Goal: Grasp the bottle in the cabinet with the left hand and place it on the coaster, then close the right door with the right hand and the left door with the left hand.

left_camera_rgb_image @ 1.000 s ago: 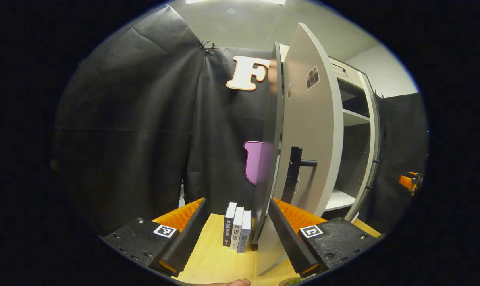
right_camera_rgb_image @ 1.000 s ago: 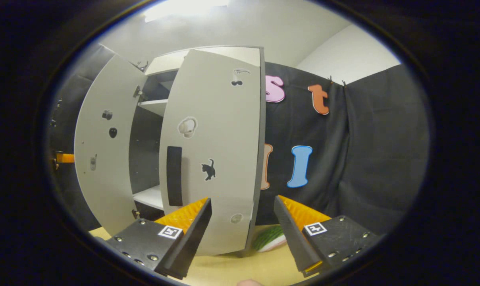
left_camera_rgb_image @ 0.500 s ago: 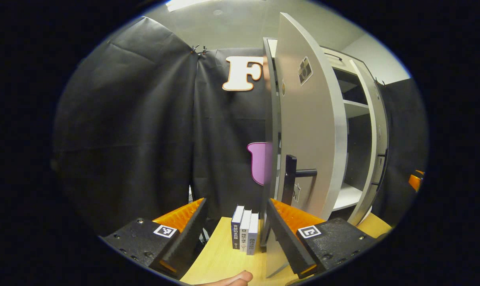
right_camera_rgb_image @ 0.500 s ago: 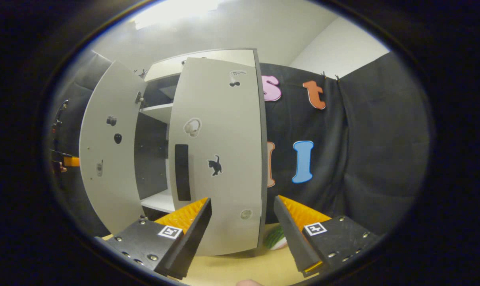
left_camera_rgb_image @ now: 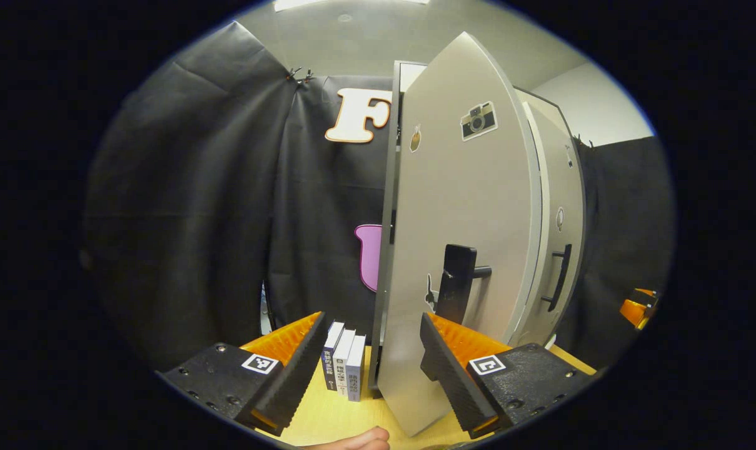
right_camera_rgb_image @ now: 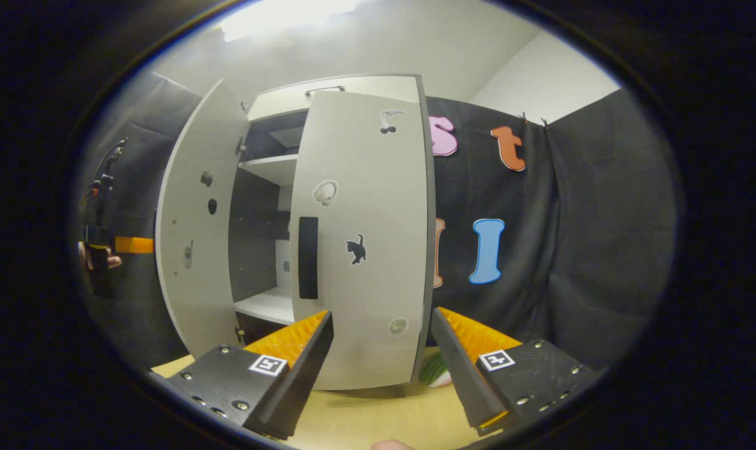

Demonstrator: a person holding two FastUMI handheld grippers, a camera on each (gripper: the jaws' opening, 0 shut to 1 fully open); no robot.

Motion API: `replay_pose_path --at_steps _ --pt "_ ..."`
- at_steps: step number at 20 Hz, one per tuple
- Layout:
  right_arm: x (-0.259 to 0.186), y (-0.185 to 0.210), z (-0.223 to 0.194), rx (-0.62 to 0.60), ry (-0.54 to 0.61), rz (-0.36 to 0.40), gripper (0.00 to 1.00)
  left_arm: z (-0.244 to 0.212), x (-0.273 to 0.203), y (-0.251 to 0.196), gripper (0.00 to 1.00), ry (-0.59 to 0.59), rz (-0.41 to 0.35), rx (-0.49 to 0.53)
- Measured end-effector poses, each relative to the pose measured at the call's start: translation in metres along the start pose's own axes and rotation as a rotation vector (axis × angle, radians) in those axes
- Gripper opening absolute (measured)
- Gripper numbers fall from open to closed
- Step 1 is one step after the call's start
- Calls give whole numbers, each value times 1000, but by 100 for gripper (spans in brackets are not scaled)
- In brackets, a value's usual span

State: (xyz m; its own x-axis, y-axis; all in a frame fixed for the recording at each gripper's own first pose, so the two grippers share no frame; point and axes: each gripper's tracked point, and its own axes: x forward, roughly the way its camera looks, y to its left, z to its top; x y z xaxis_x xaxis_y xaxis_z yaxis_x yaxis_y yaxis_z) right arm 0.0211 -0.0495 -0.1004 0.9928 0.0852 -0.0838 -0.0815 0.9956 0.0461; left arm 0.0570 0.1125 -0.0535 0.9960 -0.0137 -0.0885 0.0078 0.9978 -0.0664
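The left tongs (left_camera_rgb_image: 371, 359) stand open and hold nothing, with the left door (left_camera_rgb_image: 465, 250) of the cabinet (right_camera_rgb_image: 346, 94) rising just ahead of them, its lower edge between the two fingers and nearer the right one. Its dark handle (left_camera_rgb_image: 456, 290) sits just above that finger. The right tongs (right_camera_rgb_image: 383, 356) are open and empty too, facing the right door (right_camera_rgb_image: 365, 237), which looks nearly shut, while the left door hangs well ajar at their far left. The bottle and the coaster cannot be made out from either camera, so their place is unknown; judging by the doors, the closing steps are in hand. To do it well, press a flat finger against the door face near the handle side, push along the hinge's swing without catching the handle, and let the right door seat first so the edges do not clash. Three upright books (left_camera_rgb_image: 344, 365) stand on the pale wooden bench (left_camera_rgb_image: 352, 415) just ahead of the left tongs, beside the door's hinge side. Black cloth lines the booth under a white ceiling.
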Motion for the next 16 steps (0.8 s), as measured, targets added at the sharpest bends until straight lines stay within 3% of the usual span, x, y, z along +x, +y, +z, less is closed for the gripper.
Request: replay_pose_path --at_steps 1,2,4,5,7,10,11,16 --pt "0 0 0 -5 2 2 96 -1 2 -5 91 1 -10 -4" --pt "0 0 0 -7 3 1 96 -2 3 -10 95 5 -21 -12" --pt "0 2 1 -3 10 0 96 -3 4 -18 95 11 -43 -27" --pt "0 3 2 1 11 0 96 -4 7 -19 91 18 -42 -27" --pt "1 3 4 -2 10 -1 96 -7 11 -15 100 27 -23 -15" --pt "2 -1 5 -10 13 -9 96 -9 17 -16 91 29 -26 -31" --pt "3 -2 4 -10 18 -11 96 -10 18 -19 95 35 -41 -44" --pt "8 -1 1 -8 45 -8 96 -16 28 -36 95 52 -81 -57"
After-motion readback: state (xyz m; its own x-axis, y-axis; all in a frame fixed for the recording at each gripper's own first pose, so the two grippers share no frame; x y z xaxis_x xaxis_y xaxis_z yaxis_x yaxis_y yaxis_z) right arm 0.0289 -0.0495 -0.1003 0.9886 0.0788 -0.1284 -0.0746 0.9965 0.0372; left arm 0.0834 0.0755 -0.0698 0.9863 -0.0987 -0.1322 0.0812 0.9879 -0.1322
